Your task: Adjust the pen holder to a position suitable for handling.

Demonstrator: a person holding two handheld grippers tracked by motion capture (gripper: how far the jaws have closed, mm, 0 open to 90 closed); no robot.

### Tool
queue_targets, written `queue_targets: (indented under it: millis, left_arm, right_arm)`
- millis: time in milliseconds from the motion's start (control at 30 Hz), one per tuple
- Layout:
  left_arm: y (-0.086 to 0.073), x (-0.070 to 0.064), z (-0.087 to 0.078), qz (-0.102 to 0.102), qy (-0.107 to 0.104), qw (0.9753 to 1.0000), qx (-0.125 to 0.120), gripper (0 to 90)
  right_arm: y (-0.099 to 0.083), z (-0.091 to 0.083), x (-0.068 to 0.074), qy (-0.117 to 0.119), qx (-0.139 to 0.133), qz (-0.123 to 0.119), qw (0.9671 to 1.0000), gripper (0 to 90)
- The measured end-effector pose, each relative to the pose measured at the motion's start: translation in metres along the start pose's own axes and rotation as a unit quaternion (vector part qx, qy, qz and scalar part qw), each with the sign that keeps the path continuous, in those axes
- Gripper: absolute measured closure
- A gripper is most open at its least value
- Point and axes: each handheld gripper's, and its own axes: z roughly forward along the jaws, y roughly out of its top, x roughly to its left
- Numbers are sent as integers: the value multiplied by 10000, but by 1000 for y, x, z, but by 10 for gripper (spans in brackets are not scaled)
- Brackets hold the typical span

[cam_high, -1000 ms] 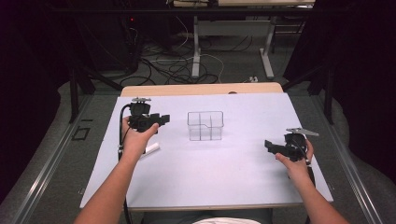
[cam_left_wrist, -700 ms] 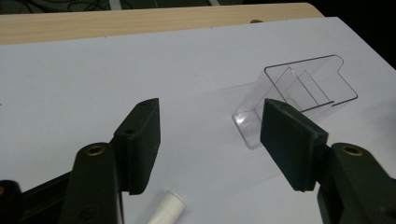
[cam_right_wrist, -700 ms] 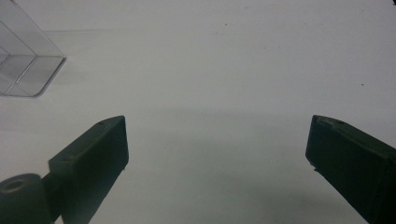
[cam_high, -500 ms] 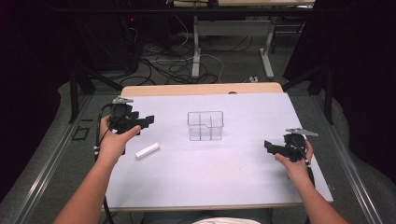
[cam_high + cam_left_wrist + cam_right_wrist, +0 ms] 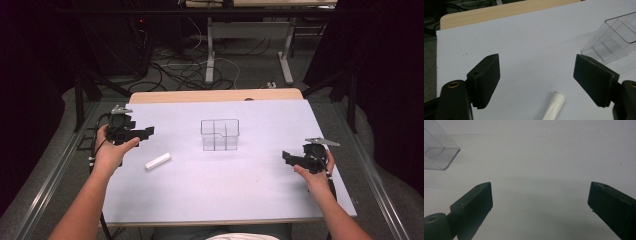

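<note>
Left hand-held gripper (image 5: 142,133) back, tube (image 5: 552,106) cropped

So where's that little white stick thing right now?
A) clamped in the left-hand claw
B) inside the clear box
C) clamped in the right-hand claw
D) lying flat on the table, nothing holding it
D: the white tube lies flat on the table, apart from the clear box, and the left gripper hangs open beside it with nothing between its jaws.
</note>
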Motion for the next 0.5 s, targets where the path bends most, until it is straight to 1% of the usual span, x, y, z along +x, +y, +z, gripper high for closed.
queue_targets:
  millis: [67, 100, 133, 167, 200, 233, 333, 400, 433, 500]
  left_arm:
    - [-2, 2, 2, 77, 25, 10000, 31, 166]
    - [-2, 3, 2, 89, 51, 9999, 62, 162]
    - [-3, 4, 2, 151, 94, 9998, 94, 161]
    - [-4, 5, 2, 277, 117, 9994, 154, 159]
    - [-4, 4, 4, 321, 155, 9992, 158, 156]
    - [-4, 4, 4, 430, 235, 9986, 211, 156]
    - [-5, 3, 7, 669, 252, 9969, 312, 156]
    - [-5, 1, 9, 773, 219, 9961, 362, 159]
    - [-6, 1, 10, 784, 191, 9959, 406, 159]
    - [-7, -1, 13, 920, 153, 9945, 487, 162]
  right_arm:
    - [0, 0, 0, 12, 7, 5, 10000, 53]
    - [0, 0, 0, 2, 4, -2, 10000, 53]
    - [0, 0, 0, 9, 10, 2, 10000, 53]
    - [0, 1, 0, 13, 11, 8, 10000, 53]
    - [-1, 1, 0, 12, 14, 8, 10000, 54]
    - [-1, 0, 0, 40, 39, 5, 10000, 54]
    - [-1, 1, 1, 24, 30, -22, 10000, 54]
    - [-1, 1, 1, 43, 54, -28, 10000, 54]
    - [-1, 1, 1, 19, 40, -25, 10000, 54]
    - [-1, 1, 2, 20, 61, 1, 10000, 54]
